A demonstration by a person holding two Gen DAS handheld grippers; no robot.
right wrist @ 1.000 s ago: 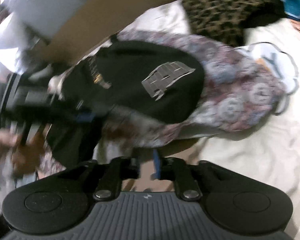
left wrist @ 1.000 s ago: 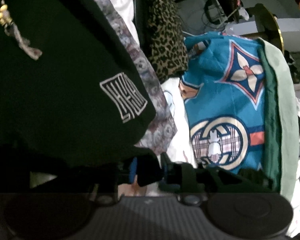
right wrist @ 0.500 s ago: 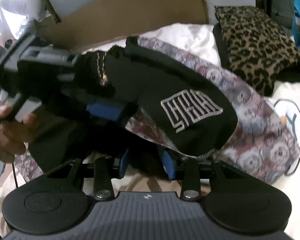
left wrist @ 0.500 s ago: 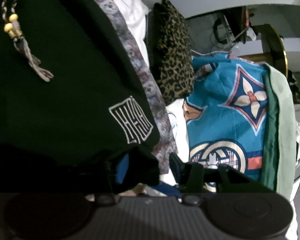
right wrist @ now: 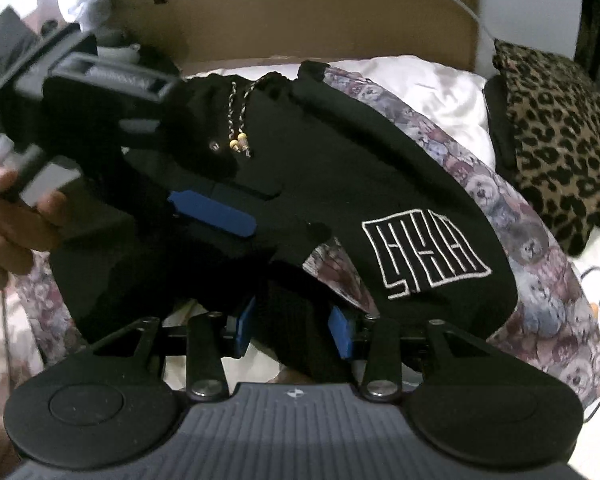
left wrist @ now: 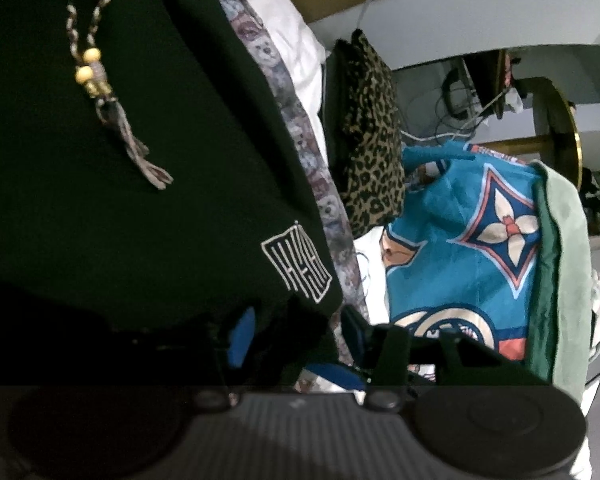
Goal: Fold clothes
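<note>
Right wrist view puts the black garment (right wrist: pixel 380 208) with its white embroidered logo (right wrist: pixel 426 258) across the frame's middle, lying over a teddy-bear print cloth (right wrist: pixel 540 280). My right gripper (right wrist: pixel 296 330) stands parted at lower centre, a black fold between its blue pads, untouched as far as I can see. My left gripper (right wrist: pixel 204 216) reaches in from the left, its jaws opening, black cloth between them. A leopard-print cushion (right wrist: pixel 560 140) sits at right.

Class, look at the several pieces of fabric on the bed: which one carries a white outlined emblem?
The black garment with beaded drawstrings; its white line emblem sits near one edge. The leopard-print, teddy-bear-print and blue patterned fabrics lack it.
</note>
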